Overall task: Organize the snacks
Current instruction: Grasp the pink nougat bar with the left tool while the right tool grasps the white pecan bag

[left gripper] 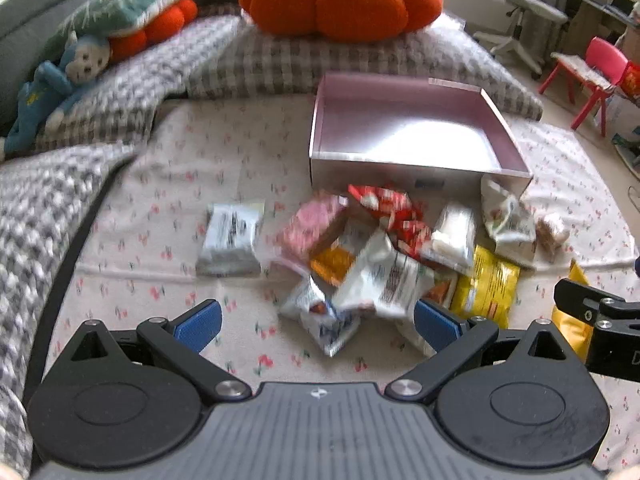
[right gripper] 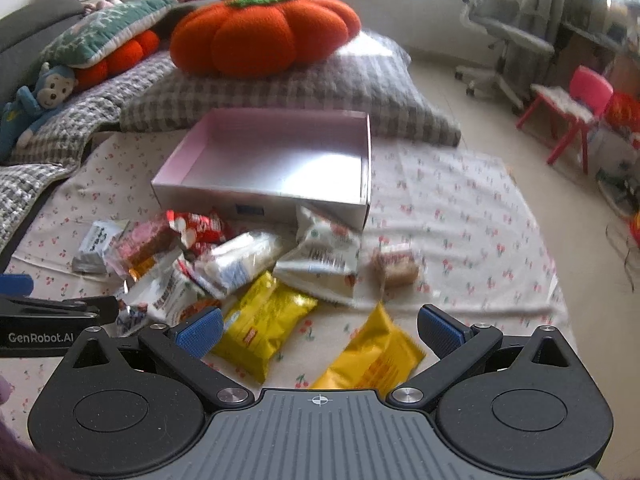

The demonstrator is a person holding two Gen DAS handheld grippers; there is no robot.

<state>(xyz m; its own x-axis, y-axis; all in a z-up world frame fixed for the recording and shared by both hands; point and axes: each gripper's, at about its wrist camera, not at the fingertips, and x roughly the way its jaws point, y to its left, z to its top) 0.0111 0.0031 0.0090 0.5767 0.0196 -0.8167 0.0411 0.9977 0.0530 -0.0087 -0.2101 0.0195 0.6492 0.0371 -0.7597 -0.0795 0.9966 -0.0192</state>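
Two yellow packets (right gripper: 262, 330) lie nearest, between the right gripper's (right gripper: 318, 330) spread, empty fingers (right gripper: 200, 330). Beyond them the snack pile (left gripper: 376, 248) rests on the floral sheet (right gripper: 460, 208), touching the front wall of the empty pink box (left gripper: 404, 136). Left gripper (left gripper: 316, 324) fingers are spread too, holding nothing. Behind sits a pumpkin cushion (right gripper: 260, 36).

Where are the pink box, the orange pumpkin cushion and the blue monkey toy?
pink box (right gripper: 280, 156): right wrist view, bare inner floor.
orange pumpkin cushion (left gripper: 340, 4): left wrist view, middle of its front.
blue monkey toy (right gripper: 50, 94): right wrist view, face.
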